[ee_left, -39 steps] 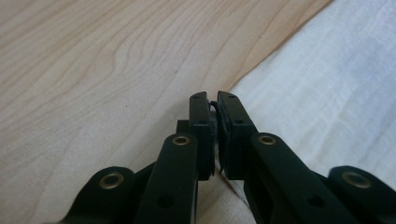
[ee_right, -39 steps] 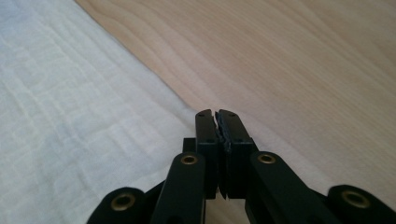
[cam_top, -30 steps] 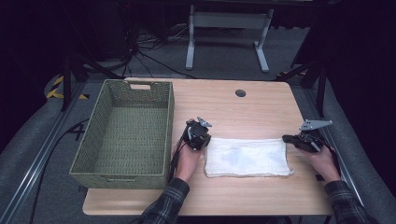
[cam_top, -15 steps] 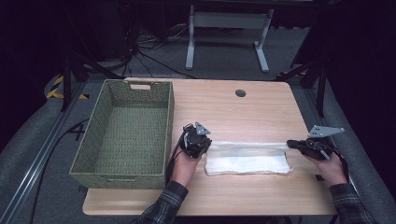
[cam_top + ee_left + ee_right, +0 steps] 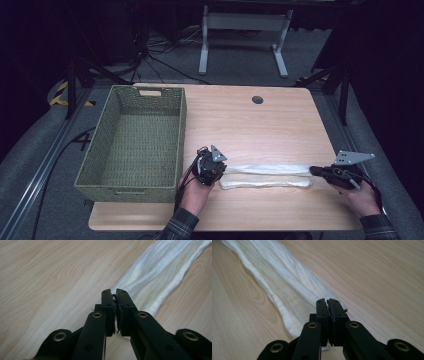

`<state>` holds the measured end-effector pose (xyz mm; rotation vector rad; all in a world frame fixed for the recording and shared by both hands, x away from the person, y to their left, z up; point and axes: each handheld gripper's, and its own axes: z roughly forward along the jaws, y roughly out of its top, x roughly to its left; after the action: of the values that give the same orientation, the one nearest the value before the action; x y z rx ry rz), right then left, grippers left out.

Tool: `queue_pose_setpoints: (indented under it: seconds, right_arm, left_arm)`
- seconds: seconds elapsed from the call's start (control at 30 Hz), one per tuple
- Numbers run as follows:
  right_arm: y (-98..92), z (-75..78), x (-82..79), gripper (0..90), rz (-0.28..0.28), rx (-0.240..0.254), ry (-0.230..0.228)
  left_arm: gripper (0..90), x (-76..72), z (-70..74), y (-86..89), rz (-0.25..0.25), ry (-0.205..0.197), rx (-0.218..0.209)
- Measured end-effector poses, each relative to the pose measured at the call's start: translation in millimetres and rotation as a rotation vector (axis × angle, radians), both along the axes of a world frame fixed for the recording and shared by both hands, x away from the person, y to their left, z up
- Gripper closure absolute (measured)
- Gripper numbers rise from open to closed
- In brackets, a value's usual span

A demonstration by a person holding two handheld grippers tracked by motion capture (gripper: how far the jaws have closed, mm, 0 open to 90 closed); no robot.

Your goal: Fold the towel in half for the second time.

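Note:
A white cloth (image 5: 267, 176) lies as a long narrow strip near the table's front edge, stretched between my two grippers. My left gripper (image 5: 223, 172) is at its left end, jaws shut on the cloth's edge; in the left gripper view the gripper (image 5: 114, 293) pinches thin fabric where the cloth (image 5: 155, 272) begins. My right gripper (image 5: 313, 171) holds the right end, and in the right gripper view the gripper (image 5: 327, 301) is shut on the edge of the cloth (image 5: 284, 282), which runs away to the upper left. A layer of the cloth lies folded over itself.
A green woven basket (image 5: 182, 130) stands empty on the left half of the wooden table (image 5: 250, 125), close to my left hand. A round dark cable hole (image 5: 257, 99) sits near the far edge. A grey stand and cables are on the floor beyond the table.
Both hands have drawn back toward the table's front edge, carrying the cloth's far edge with them. The cloth went from a wide rectangle to a narrow folded strip.

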<state>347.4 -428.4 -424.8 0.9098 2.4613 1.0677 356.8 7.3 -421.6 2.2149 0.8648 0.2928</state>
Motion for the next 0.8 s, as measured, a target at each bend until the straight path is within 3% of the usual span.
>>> queue_pose_setpoints:
  seconds: [0.23,0.3,0.43,0.53,0.7,0.8]
  right_arm:
    - [-3.2,-4.6,-7.3,87.3,0.01,0.0,0.025]
    - [-4.3,-7.0,-9.3,78.9,0.024,0.001,0.039]
    - [-5.4,-4.7,-10.0,74.3,0.033,0.029,0.046]
    - [-4.8,1.6,-9.5,72.6,0.03,0.058,0.024]
    - [-4.5,7.4,-3.7,75.2,0.01,0.066,0.005]
    - [-1.6,5.0,0.8,82.7,0.017,0.052,0.017]
  left_arm:
    - [85.2,-11.5,-6.2,-5.3,-0.025,0.03,0.027]
    - [81.8,-14.6,-5.9,-5.4,-0.029,0.031,0.015]
    - [74.8,-15.2,-4.3,-6.0,-0.026,0.025,0.0]
    - [70.4,-12.7,-1.4,-5.9,-0.037,0.015,-0.016]
    - [65.9,-4.0,0.4,-8.3,-0.04,0.011,-0.012]
    - [65.1,2.0,0.8,-11.3,-0.045,0.007,-0.012]
